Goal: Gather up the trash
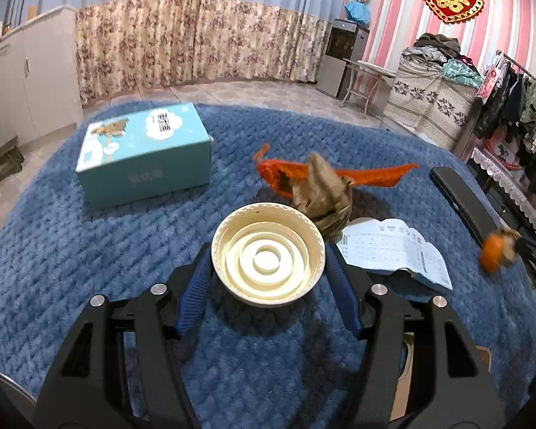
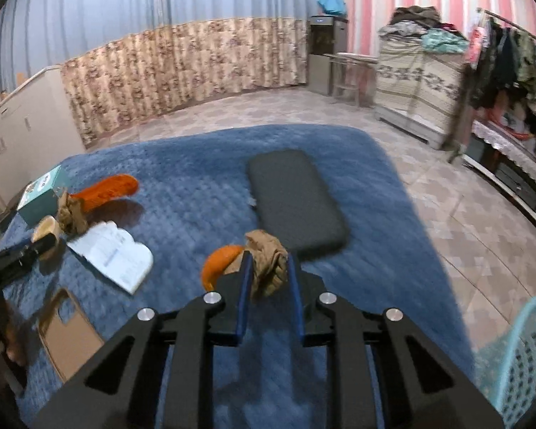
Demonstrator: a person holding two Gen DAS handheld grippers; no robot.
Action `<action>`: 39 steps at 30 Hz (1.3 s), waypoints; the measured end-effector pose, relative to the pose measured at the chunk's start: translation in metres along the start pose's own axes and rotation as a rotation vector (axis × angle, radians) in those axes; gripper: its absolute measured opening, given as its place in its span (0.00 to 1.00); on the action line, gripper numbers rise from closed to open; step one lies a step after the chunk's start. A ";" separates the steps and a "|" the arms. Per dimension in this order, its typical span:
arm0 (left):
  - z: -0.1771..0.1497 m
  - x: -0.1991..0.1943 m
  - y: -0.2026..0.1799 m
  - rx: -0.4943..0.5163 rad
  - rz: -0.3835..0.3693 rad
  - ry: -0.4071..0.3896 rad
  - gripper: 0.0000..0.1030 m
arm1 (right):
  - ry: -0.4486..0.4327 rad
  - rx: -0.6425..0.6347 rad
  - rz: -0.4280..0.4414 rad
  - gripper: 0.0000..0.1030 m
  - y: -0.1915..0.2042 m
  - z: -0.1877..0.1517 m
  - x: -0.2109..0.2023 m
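My left gripper point(image 1: 268, 261) is shut on a cream plastic lid point(image 1: 268, 254), held just above the blue blanket point(image 1: 89, 250). My right gripper point(image 2: 267, 271) is shut on a crumpled brown paper wad with orange peel point(image 2: 264, 268) above the blanket; it shows at the right edge of the left wrist view point(image 1: 498, 252). Behind the lid lie another crumpled brown wad point(image 1: 321, 193) on an orange net bag point(image 1: 375, 175), and a printed receipt point(image 1: 396, 250). A turquoise mesh basket point(image 2: 518, 368) stands at the lower right off the blanket.
A teal cardboard box point(image 1: 146, 157) sits at the back left of the blanket. A dark flat pad point(image 2: 296, 200) lies at the right. A piece of brown cardboard point(image 2: 69, 336) lies at the near edge. Tiled floor, cabinets and a clothes rack surround the blanket.
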State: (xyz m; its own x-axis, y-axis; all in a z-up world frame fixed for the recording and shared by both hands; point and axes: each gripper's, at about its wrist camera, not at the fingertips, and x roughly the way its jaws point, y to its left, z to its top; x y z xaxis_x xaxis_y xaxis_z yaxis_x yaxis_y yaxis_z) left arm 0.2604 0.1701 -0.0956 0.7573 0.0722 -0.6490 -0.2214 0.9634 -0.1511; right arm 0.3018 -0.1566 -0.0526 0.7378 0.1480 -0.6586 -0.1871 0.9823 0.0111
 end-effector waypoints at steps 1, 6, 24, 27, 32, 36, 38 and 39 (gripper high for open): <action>0.001 -0.004 -0.001 0.014 0.009 -0.013 0.59 | -0.002 -0.003 -0.013 0.18 -0.004 -0.003 -0.006; 0.002 -0.028 -0.012 0.062 0.034 -0.057 0.59 | 0.017 0.014 -0.083 0.18 -0.032 -0.022 -0.031; -0.006 -0.090 -0.047 0.152 0.014 -0.110 0.59 | 0.114 0.112 -0.202 0.17 -0.098 -0.086 -0.067; -0.006 -0.096 -0.052 0.163 0.014 -0.118 0.59 | 0.122 0.112 -0.194 0.16 -0.098 -0.092 -0.076; -0.007 -0.104 -0.054 0.169 0.011 -0.129 0.59 | 0.086 0.153 -0.126 0.00 -0.103 -0.097 -0.096; -0.007 -0.106 -0.055 0.170 0.012 -0.131 0.59 | 0.059 0.160 -0.099 0.02 -0.103 -0.097 -0.102; -0.007 -0.104 -0.055 0.171 0.012 -0.129 0.59 | 0.050 0.172 -0.115 0.02 -0.108 -0.092 -0.101; -0.007 -0.105 -0.055 0.170 0.014 -0.128 0.59 | 0.047 0.183 -0.113 0.03 -0.111 -0.089 -0.100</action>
State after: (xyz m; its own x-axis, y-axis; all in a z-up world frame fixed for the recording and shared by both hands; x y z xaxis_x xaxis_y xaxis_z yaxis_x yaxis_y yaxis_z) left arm 0.1884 0.1077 -0.0244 0.8294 0.1076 -0.5481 -0.1336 0.9910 -0.0077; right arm 0.1909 -0.2912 -0.0550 0.7157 0.0342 -0.6975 0.0191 0.9975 0.0685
